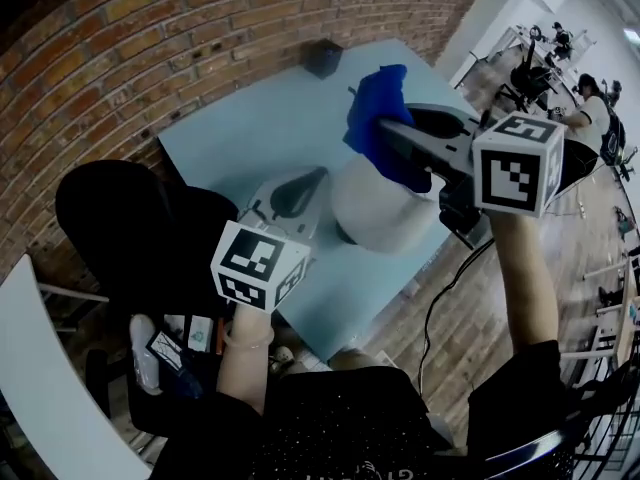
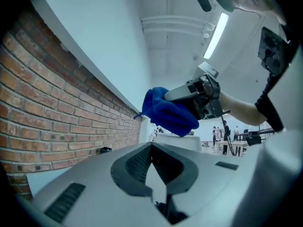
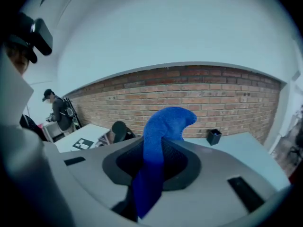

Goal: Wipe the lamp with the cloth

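Observation:
The lamp's white rounded shade (image 1: 380,213) stands on the light blue table (image 1: 250,128), near its front edge. My right gripper (image 1: 385,128) hangs just above and behind the shade, shut on a blue cloth (image 1: 378,118) that bunches out past its tips. In the right gripper view the cloth (image 3: 158,145) runs up between the jaws of the right gripper (image 3: 160,141). My left gripper (image 1: 318,173) sits left of the shade, its jaws shut with the tips meeting and nothing between them. From the left gripper (image 2: 151,144), the shade (image 2: 177,142) lies just ahead, below the cloth (image 2: 168,110).
A small black box (image 1: 322,58) sits at the table's far edge by the brick wall (image 1: 150,38). A black chair (image 1: 130,228) stands left of the table. A cable (image 1: 440,298) trails off the front. People (image 1: 590,103) work at desks far right.

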A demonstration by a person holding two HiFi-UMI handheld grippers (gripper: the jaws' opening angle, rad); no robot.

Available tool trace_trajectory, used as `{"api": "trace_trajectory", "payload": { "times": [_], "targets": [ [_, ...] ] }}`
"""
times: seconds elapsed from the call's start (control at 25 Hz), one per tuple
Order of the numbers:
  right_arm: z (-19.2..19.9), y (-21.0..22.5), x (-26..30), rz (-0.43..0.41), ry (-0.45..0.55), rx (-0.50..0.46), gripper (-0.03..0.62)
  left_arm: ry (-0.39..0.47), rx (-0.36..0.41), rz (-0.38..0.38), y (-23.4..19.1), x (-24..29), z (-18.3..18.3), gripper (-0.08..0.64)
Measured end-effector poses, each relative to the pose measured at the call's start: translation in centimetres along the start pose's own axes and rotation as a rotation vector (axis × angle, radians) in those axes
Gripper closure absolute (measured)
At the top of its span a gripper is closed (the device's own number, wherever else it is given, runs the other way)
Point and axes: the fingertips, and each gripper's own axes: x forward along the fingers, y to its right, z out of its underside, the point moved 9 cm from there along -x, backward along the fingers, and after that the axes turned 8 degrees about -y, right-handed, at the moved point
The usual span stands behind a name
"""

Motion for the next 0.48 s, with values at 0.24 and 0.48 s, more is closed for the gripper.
{"api": "trace_trajectory", "payload": {
  "times": [0.24,0.48],
  "targets": [
    [2.4,-1.7,0.9,0.387,-0.075,-0.163,0.503,0.014,-0.018,0.025,0.2,-0.5,0.5,0.551],
    [4.8,-4.3,2.7,0.494,-0.103,-0.182,0.503,-0.026,-0.023,0.04,0.6,-0.5,1.7,0.551]
  ]
}}
